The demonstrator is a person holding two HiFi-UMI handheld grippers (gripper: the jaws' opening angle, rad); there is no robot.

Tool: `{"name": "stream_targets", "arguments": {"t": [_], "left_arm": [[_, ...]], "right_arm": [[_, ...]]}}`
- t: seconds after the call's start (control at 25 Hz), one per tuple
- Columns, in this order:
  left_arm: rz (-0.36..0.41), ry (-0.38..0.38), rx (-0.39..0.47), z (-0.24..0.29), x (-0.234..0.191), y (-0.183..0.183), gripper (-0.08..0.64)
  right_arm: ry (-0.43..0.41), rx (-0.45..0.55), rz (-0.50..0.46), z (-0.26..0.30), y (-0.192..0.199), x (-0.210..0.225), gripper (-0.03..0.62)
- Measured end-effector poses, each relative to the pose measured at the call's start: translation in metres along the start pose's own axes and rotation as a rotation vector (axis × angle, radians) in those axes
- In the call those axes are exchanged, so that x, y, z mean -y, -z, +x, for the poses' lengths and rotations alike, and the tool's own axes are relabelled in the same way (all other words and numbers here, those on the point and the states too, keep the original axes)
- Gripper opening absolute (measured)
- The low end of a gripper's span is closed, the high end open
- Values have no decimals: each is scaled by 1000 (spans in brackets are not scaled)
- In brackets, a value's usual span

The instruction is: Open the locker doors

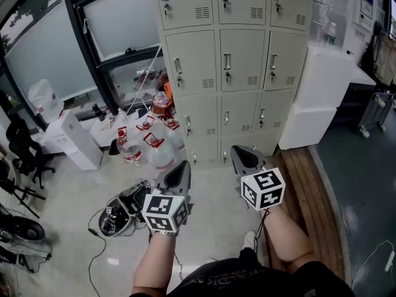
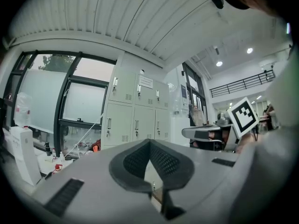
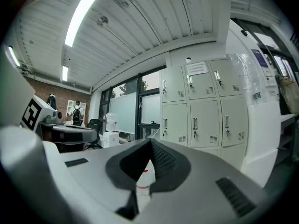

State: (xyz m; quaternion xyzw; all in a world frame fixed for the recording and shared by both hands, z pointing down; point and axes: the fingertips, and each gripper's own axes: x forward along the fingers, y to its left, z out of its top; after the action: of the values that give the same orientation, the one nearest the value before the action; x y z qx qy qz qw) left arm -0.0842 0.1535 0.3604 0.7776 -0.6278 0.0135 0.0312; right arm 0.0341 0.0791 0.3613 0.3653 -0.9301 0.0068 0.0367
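a beige bank of steel lockers (image 1: 235,67) stands against the wall beside a tall window (image 1: 80,42), every door in view shut, each with its handle and key lock. on the floor (image 1: 74,190) at the bank's lower left, water jugs (image 1: 151,144) with red caps stand clustered. well short of the lockers, a person holds the left gripper (image 1: 183,166) and right gripper (image 1: 240,150) level and side by side, each pair of fingers (image 2: 135,162) pressed together on nothing.
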Motion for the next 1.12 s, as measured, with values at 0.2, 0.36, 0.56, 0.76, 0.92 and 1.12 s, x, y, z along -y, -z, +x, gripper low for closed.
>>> {"name": "stream_targets", "arguments": {"t": [0.2, 0.36, 0.56, 0.76, 0.92, 1.12], "left_arm": [[-9, 10, 4, 0, -1, -1, -2], [-12, 23, 0, 2, 0, -1, -2], [-10, 27, 0, 11, 3, 2, -2], [-5, 21, -9, 28, 2, 2, -2], [-2, 13, -16, 50, 0, 0, -2], [16, 7, -20, 85, -2, -1, -2]], "right_arm": [[11, -2, 2, 1, -1, 0, 0], [21, -4, 3, 1, -1, 2, 0], [23, 3, 4, 2, 0, 10, 0], [16, 9, 15, 15, -2, 26, 0], [1, 12, 24, 33, -3, 44, 0], [-11, 17, 41, 59, -5, 72, 0]]}}
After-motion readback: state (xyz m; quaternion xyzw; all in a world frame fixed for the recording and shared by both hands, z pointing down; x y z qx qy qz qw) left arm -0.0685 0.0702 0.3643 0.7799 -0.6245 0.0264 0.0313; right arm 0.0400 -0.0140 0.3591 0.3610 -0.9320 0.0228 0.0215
